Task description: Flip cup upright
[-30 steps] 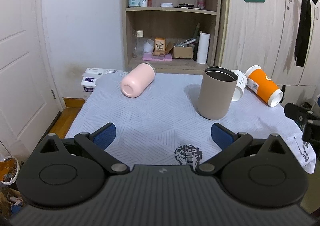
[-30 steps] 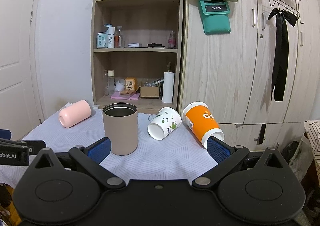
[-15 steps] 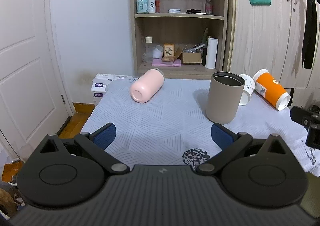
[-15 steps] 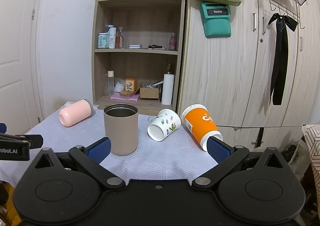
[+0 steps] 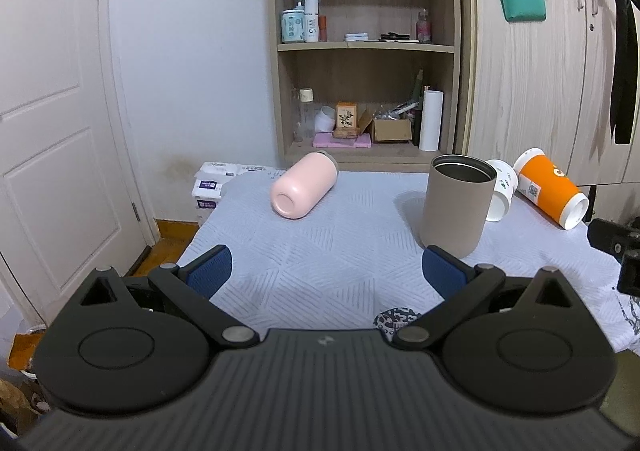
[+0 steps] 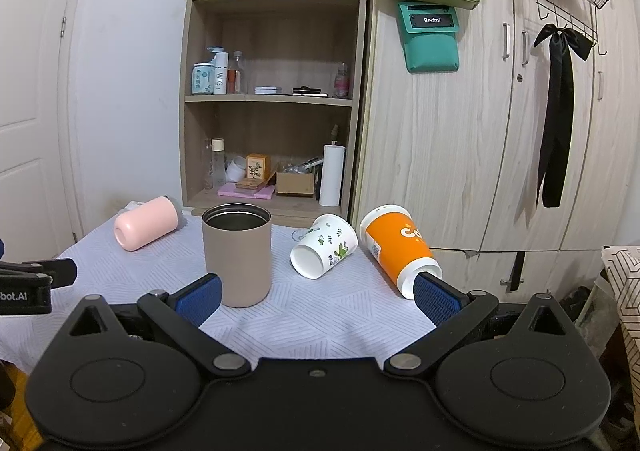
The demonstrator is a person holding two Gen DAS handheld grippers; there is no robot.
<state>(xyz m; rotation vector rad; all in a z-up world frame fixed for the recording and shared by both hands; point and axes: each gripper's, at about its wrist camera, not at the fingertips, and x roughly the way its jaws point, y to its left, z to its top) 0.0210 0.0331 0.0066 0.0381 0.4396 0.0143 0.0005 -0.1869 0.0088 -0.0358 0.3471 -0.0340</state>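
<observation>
Three cups lie on their sides on the cloth-covered table [image 5: 332, 251]: a pink one [image 5: 303, 190] at the far left, a white floral one [image 6: 324, 245] and an orange one [image 6: 400, 250] at the right. A tan cup [image 6: 237, 255] stands upright in the middle. My left gripper [image 5: 325, 274] is open and empty, near the table's front edge. My right gripper [image 6: 317, 299] is open and empty, in front of the tan and white cups. All cups also show in the left wrist view: tan [image 5: 458, 205], white [image 5: 500, 195], orange [image 5: 550, 187].
A wooden shelf unit [image 6: 276, 107] with bottles and boxes stands behind the table. Wardrobe doors [image 6: 500, 131] are at the right, a white door [image 5: 52, 131] at the left. Tissue packs [image 5: 210, 187] sit by the table's far left corner.
Both grippers have drawn back and tilted up a little, so the cups look smaller and lower in view. No cup has moved. Both grippers stay open.
</observation>
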